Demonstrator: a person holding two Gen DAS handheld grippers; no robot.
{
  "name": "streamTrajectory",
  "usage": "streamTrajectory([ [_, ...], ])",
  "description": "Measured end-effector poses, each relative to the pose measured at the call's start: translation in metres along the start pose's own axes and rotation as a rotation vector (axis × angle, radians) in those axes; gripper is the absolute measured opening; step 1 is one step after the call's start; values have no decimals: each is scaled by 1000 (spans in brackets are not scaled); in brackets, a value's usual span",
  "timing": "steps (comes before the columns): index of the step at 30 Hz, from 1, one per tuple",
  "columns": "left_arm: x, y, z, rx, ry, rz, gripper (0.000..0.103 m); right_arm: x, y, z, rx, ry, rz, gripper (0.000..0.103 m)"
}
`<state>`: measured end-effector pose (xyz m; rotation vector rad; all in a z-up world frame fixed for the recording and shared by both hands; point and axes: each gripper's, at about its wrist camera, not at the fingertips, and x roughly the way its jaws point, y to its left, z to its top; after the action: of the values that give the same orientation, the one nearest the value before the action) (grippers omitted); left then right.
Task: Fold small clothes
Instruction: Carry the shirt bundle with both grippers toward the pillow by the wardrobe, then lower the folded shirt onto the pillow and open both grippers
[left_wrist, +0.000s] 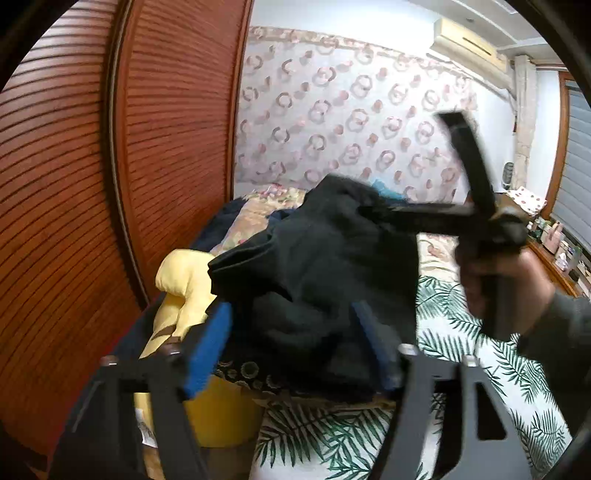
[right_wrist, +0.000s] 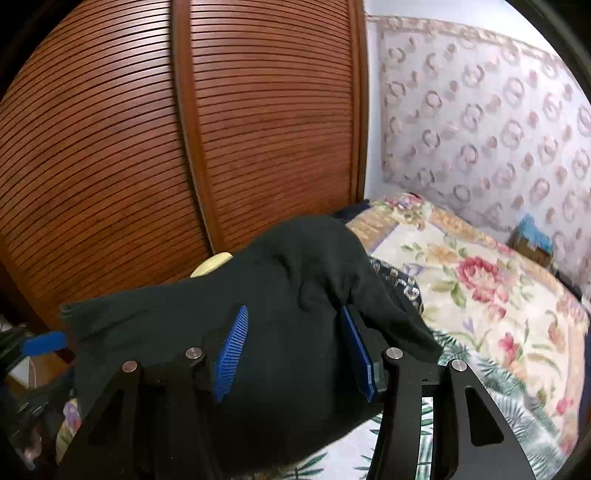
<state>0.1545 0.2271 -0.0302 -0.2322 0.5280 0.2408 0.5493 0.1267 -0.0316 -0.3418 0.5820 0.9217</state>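
Left gripper (left_wrist: 295, 343): blue pads spread wide, dark garment (left_wrist: 317, 266) bunched between them, draped over right pad; grip unclear. Right gripper (right_wrist: 295, 350): jaws wide apart, same garment (right_wrist: 266, 295) heaped between and over them; grip unclear. Garment lifted above bed (right_wrist: 480, 288) near its wardrobe-side edge. Yellow pillow (left_wrist: 184, 288) beside wardrobe (left_wrist: 110, 184). Bare bed beyond, toward wall.

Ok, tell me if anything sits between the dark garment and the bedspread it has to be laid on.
Nothing visible does. The dark garment hangs bunched between the left gripper and right gripper, above the palm-leaf bedspread. A yellow pillow lies off to its left.
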Motion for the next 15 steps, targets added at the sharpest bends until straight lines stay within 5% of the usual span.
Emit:
streamTrajectory([
  [8,-18,-18,2,68,-30,-20,80,-20,3,4,66,-44,5,54],
  [15,-33,-49,0,143,-65,-70,81,-89,42,-51,58,-94,-52,54],
])
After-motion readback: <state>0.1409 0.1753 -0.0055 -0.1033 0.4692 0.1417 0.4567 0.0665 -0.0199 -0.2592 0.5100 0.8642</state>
